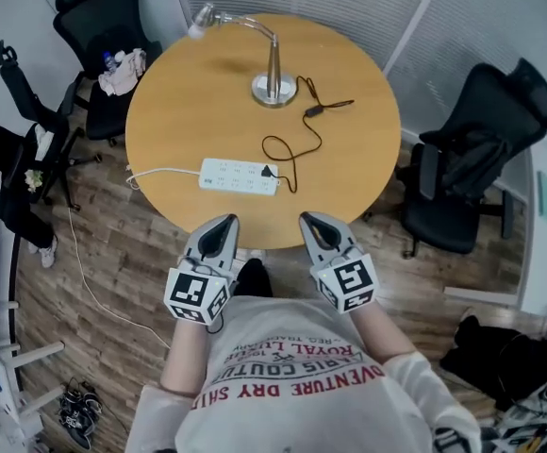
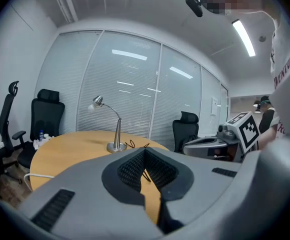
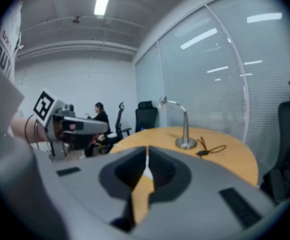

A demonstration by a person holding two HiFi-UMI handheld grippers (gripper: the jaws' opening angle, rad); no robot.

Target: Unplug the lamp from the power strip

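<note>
Two grey grippers sit low in the centre of the head view, just off the near rim of the round wooden table (image 1: 179, 102). The left gripper (image 1: 219, 237) and right gripper (image 1: 316, 229) both have their jaws pressed together on nothing. Just beyond them lies the white oblong power strip (image 1: 240, 176), with the black plug (image 1: 269, 171) seated near its right end. A thin black cord (image 1: 297, 144) loops up to the silver gooseneck desk lamp (image 1: 272, 74) at top centre.

In the left gripper view the jaws meet at the tips, empty, with the lamp (image 2: 116, 129) left of centre.

In the right gripper view the jaws are closed and empty, with the lamp (image 3: 185, 126) right of centre.

I judge this the approach. Next I'd open one gripper onto the plug and brace the strip with the other.
</note>
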